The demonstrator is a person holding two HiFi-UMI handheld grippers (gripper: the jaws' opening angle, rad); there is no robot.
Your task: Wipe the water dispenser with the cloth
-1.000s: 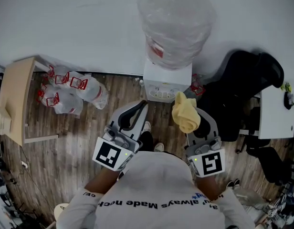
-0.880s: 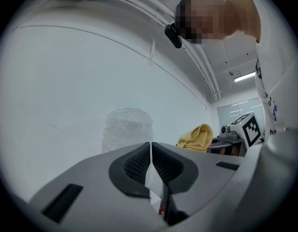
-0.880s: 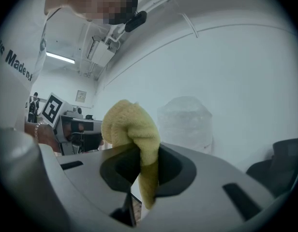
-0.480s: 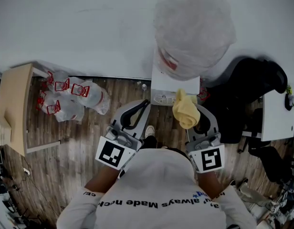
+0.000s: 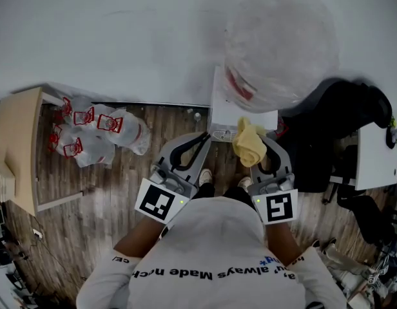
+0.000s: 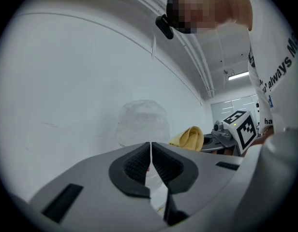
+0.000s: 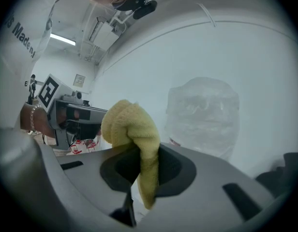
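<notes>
The white water dispenser [image 5: 227,111] stands against the wall, topped by a large bottle wrapped in clear plastic [image 5: 279,47]; the same bottle [image 7: 203,115] fills the middle of the right gripper view. My right gripper [image 5: 255,148] is shut on a yellow cloth [image 5: 249,142], bunched above the jaws [image 7: 132,129], just in front of the dispenser's front face. My left gripper [image 5: 203,141] is shut with nothing in it, its jaws touching, pointing at the dispenser's lower front. From the left gripper view the cloth [image 6: 188,137] shows beside the bottle [image 6: 141,121].
White plastic bags with red print [image 5: 95,134] lie on the wood floor at the left, beside a light wooden table [image 5: 18,147]. A black office chair [image 5: 340,118] stands right of the dispenser, next to a white desk [image 5: 379,163].
Both grippers have come closer to the dispenser, which has shifted right and up in the head view. The cloth stays held in the right gripper.
</notes>
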